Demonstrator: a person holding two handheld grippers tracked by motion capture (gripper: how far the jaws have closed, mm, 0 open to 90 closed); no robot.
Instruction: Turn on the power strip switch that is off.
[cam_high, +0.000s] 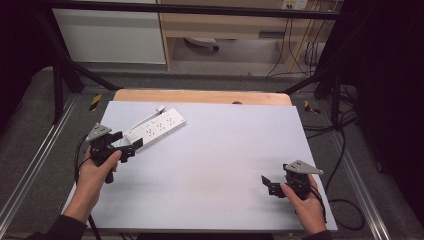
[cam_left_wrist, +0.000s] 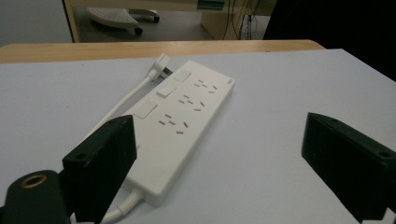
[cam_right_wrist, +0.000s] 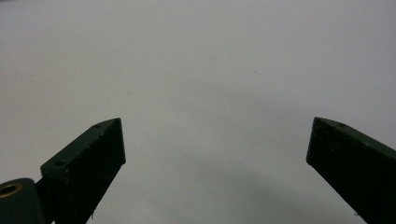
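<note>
**Both grippers spread wide over the grey mat**

Grey matting (cam_high: 215, 165) covers our table. Nearest to us, the right gripper (cam_high: 272, 184) hangs over bare mat, jaws wide apart and holding nothing. Farther off at the left, the left gripper (cam_high: 126, 145) also gapes empty, its jaws at the near end of the white power strip (cam_high: 156, 129). That strip lies flat at the far left, its plug (cam_left_wrist: 159, 66) beside it.

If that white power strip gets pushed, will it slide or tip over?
The power strip lies flat and low on the table, so it would probably slide, not tip. Its smooth casing may slip in a grip. Its cable looks bendy and would likely trail.
</note>
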